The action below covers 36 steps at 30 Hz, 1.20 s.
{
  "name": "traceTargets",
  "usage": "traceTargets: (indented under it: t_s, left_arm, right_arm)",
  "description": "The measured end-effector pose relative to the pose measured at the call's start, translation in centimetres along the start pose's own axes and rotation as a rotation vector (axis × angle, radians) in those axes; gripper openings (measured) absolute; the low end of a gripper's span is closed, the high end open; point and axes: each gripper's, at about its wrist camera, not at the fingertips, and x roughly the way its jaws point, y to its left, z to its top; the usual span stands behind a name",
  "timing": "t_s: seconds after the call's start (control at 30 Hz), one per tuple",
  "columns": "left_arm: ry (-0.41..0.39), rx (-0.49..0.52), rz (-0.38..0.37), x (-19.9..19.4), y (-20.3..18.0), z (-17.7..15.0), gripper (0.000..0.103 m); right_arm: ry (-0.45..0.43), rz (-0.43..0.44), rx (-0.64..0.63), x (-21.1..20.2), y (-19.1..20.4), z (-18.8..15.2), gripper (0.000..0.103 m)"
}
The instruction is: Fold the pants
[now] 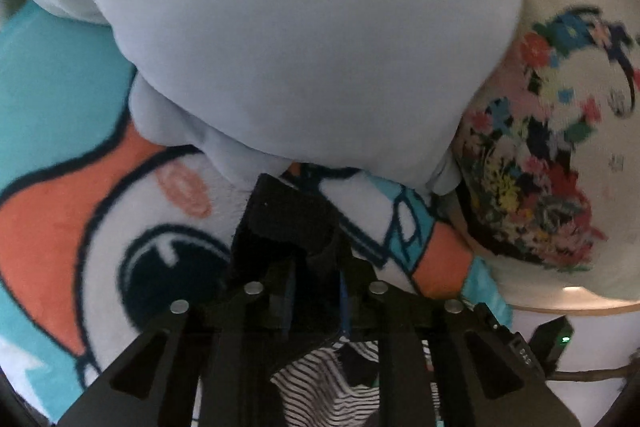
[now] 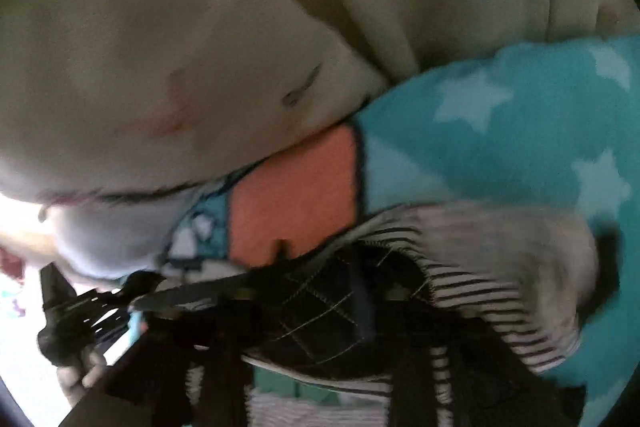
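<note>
The pants are black-and-white striped with a black quilted patch. In the left wrist view my left gripper (image 1: 302, 227) is shut on black fabric of the pants, and the striped cloth (image 1: 328, 383) hangs below it. In the right wrist view my right gripper (image 2: 320, 303) is shut on the quilted black patch (image 2: 320, 323), and the striped leg (image 2: 512, 299) trails right over the blanket. The other gripper (image 2: 76, 307) shows at the left edge, held by a hand.
A teal, orange and white cartoon fleece blanket (image 1: 80, 211) covers the surface; it shows teal with stars in the right wrist view (image 2: 500, 139). A pale blue pillow (image 1: 280, 27) lies beyond it. A floral white cushion (image 1: 560, 147) is at the right. A cream cushion (image 2: 160, 47) lies behind.
</note>
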Motion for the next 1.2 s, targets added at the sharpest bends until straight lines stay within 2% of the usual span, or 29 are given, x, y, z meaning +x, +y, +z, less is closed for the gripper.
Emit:
traceTargets:
  t_s: [0.03, 0.1, 0.2, 0.27, 0.3, 0.37, 0.47, 0.53, 0.6, 0.7, 0.73, 0.8, 0.83, 0.87, 0.9, 0.97, 1.03, 1.13, 1.2]
  left_arm:
    - [0.001, -0.008, -0.021, -0.3, 0.4, 0.1, 0.021]
    - [0.001, -0.020, -0.043, -1.0, 1.2, 0.3, 0.025]
    - [-0.001, -0.029, -0.085, -2.7, 2.5, 0.3, 0.030]
    - [-0.021, -0.012, -0.089, -4.2, 3.1, 0.1, 0.036]
    - [-0.039, 0.000, -0.084, -5.1, 3.3, -0.1, 0.042]
    - [-0.062, 0.019, -0.072, -6.4, 3.8, -0.8, 0.048]
    - [-0.072, 0.064, -0.029, -7.1, 4.6, -2.6, 0.049]
    - [-0.053, 0.098, -0.027, -6.7, 4.6, -3.9, 0.052]
    - [-0.025, 0.126, -0.043, -5.8, 4.4, -5.2, 0.054]
    - [0.018, 0.174, -0.054, -4.2, 3.4, -6.8, 0.059]
    - [0.023, 0.181, -0.048, -3.8, 3.3, -7.0, 0.059]
    - [0.011, 0.192, 0.016, -2.8, 2.8, -6.9, 0.059]
    - [0.008, 0.196, 0.048, -2.3, 2.6, -7.1, 0.046]
    - [0.017, 0.193, 0.071, -1.6, 2.6, -7.1, 0.027]
    - [0.060, 0.176, 0.051, -0.9, 2.9, -6.9, 0.010]
    - [0.058, 0.137, 0.025, -1.0, 3.7, -7.0, 0.010]
    - [0.050, 0.147, 0.026, -1.9, 4.2, -7.6, 0.009]
    - [0.058, 0.127, 0.008, -4.2, 5.9, -8.8, 0.009]
    - [0.044, 0.123, 0.034, -5.0, 6.8, -9.7, 0.010]
  right_arm:
    - [-0.011, 0.018, 0.026, -0.3, -0.2, 0.0, 0.056]
    - [-0.028, 0.060, 0.063, -1.2, -0.8, -0.1, 0.057]
    - [-0.060, 0.049, 0.079, -3.0, -1.7, -0.5, 0.058]
    - [-0.088, 0.025, 0.072, -4.1, -1.8, -0.8, 0.058]
    - [-0.103, 0.022, 0.068, -4.7, -1.5, -1.1, 0.059]
    - [-0.095, 0.072, 0.048, -5.3, -0.1, -2.1, 0.059]
    - [0.007, 0.224, 0.021, -4.4, 3.5, -4.8, 0.059]
    - [0.090, 0.281, -0.042, -2.7, 6.9, -6.9, 0.059]
    - [0.163, 0.301, -0.127, -0.6, 10.2, -8.6, 0.059]
    - [0.220, 0.296, -0.193, 2.5, 13.2, -9.3, 0.059]
    - [0.254, 0.306, -0.195, 4.0, 14.3, -9.0, 0.058]
    - [0.302, 0.308, -0.179, 7.0, 16.0, -7.8, 0.058]
    - [0.329, 0.309, -0.179, 8.6, 17.1, -7.3, 0.058]
    - [0.339, 0.295, -0.187, 9.6, 17.8, -7.0, 0.058]
    - [0.333, 0.265, -0.203, 10.5, 18.4, -6.6, 0.058]
    - [0.315, 0.227, -0.241, 11.5, 19.7, -6.4, 0.059]
    - [0.312, 0.211, -0.269, 11.9, 20.2, -6.7, 0.059]
    - [0.343, 0.234, -0.294, 12.6, 20.7, -7.5, 0.059]
    - [0.369, 0.258, -0.284, 13.2, 20.7, -7.8, 0.059]
